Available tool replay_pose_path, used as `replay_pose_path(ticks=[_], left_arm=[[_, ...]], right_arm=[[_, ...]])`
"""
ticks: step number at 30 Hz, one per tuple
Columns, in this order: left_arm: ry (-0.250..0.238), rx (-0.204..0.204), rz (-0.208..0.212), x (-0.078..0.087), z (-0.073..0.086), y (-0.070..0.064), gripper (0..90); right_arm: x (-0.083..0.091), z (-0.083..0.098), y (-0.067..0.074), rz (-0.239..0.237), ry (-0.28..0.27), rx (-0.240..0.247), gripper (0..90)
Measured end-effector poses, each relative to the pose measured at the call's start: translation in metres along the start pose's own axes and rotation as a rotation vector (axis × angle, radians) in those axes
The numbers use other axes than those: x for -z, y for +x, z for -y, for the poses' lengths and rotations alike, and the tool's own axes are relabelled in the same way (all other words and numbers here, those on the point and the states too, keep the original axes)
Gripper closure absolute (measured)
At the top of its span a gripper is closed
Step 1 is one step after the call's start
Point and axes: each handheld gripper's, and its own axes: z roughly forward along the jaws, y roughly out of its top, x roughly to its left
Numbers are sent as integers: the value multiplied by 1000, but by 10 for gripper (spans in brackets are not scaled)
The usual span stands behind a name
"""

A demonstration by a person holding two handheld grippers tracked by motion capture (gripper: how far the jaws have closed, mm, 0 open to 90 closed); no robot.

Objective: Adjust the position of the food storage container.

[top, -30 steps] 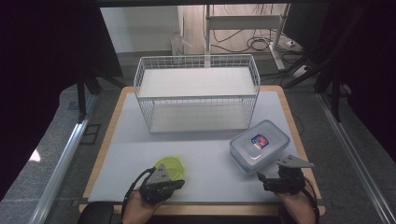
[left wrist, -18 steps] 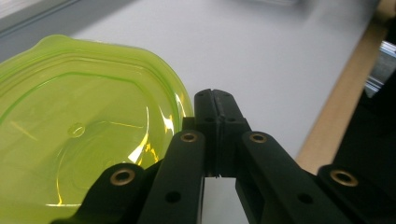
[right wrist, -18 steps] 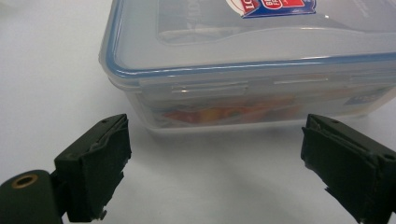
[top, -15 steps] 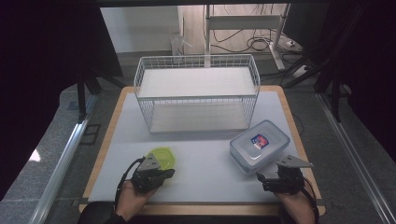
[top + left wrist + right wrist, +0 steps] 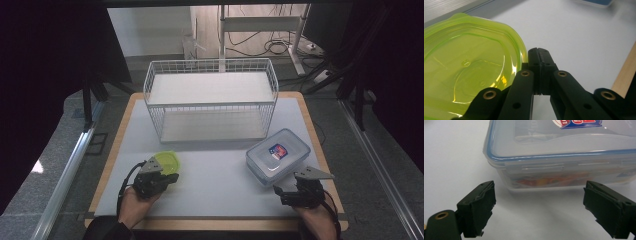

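A translucent green lid (image 5: 167, 161) lies flat on the white table at the front left. My left gripper (image 5: 171, 178) sits just in front of it, jaws shut together with nothing between them. In the left gripper view its tips (image 5: 539, 51) rest against the rim of the lid (image 5: 466, 67). At the front right stands a clear lidded food container (image 5: 278, 155) with a blue seal and a red-and-blue sticker. My right gripper (image 5: 286, 188) is open just short of it. Its jaws (image 5: 539, 192) frame the near corner of the container (image 5: 564, 150) without touching, and have just closed slightly.
A white wire basket (image 5: 210, 100) with an upper shelf stands at the back middle of the table. A wooden border (image 5: 320, 150) runs around the white surface (image 5: 220, 175). Dark frame posts and cables stand beyond the table.
My left gripper has moved away from me and to the left, and the green lid has shifted the same way with it. The right gripper and the container have stayed put.
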Motion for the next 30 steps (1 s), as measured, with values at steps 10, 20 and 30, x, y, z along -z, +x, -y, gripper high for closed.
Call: replay_pose_path(ticks=[10,20,30], left_arm=[[-4,15,-41,3,1,13,899],[-12,33,-82,6,1,25,899],[-11,54,-115,8,0,38,898]], right_arm=[[0,0,0,-3,-2,-2,114],[0,0,1,-8,-2,2,114],[0,0,1,-10,0,5,114]])
